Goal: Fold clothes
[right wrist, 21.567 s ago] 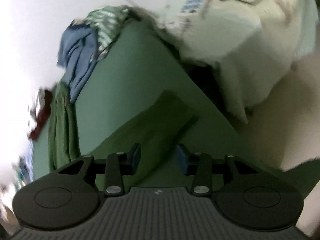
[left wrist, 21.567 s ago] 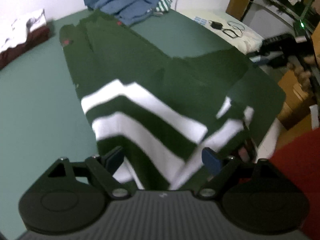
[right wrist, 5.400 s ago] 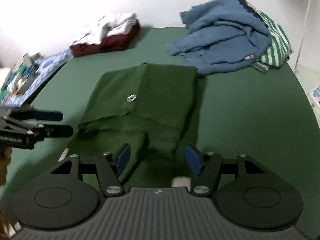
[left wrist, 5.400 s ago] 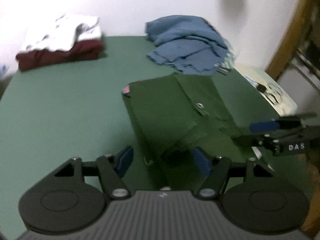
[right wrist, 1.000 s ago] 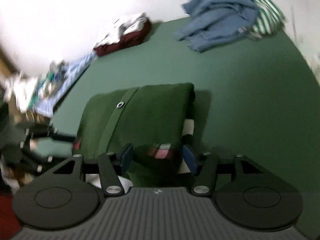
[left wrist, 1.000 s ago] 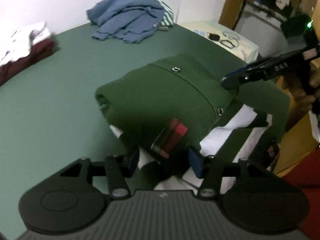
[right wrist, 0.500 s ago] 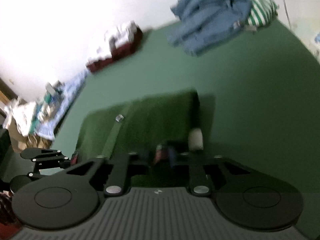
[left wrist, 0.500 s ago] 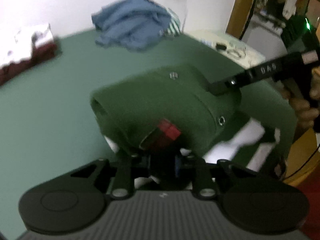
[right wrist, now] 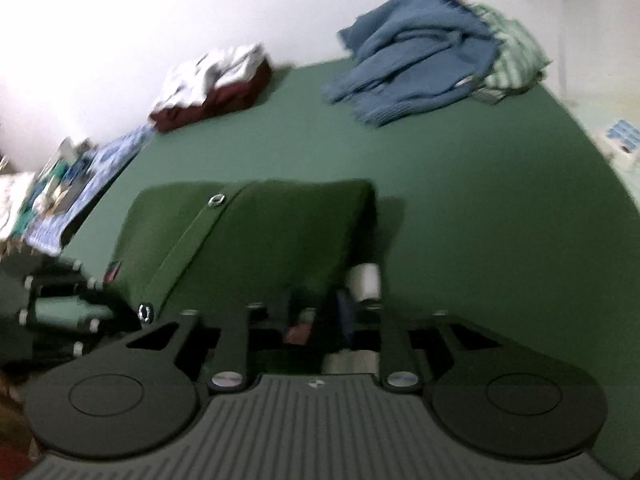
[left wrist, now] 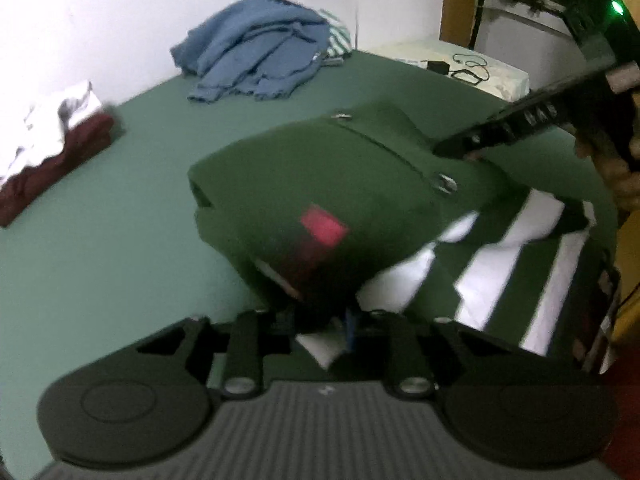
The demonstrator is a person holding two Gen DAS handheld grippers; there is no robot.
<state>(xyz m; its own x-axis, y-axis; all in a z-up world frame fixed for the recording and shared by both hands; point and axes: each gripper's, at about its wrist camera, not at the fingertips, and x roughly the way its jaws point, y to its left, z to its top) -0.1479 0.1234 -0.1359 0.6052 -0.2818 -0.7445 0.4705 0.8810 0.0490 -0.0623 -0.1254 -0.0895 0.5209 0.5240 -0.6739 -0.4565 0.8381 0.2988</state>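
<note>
mostly the grip points are hard to read: both views are soft with blur, and the folded dark green garment (left wrist: pixel 320 184) bulges over the fingertips. at the lower centre of the left wrist view, the left gripper (left wrist: pixel 320 320) has its jaws drawn close together, clenched on the near edge of the fold, with a red patch (left wrist: pixel 324 228) just above them. in the right wrist view the right gripper (right wrist: pixel 314 316) sits at the lower centre with its jaws opening; green cloth and a bit of red and white fabric lie between them, but whether the pads press on it cannot be made out.

the garment lies in the middle of the green table (left wrist: pixel 100 240), doubled over, with two metal snaps (left wrist: pixel 444 182) along a seam. its white-striped part (left wrist: pixel 520 264) spreads to the lower right of the left view and is cut off by the table edge and the frame. the right gripper's body crosses the right edge of that view, a hand (left wrist: pixel 616 164) partly visible behind it.

farther back, a crumpled blue sweater (right wrist: pixel 416 64) covers most of a green-and-white striped piece (right wrist: pixel 516 56) at the upper right. a maroon and white folded pile (right wrist: pixel 216 84) sits at the upper left, against the white wall (right wrist: pixel 160 12). clutter at the left edge is too blurred to name.
</note>
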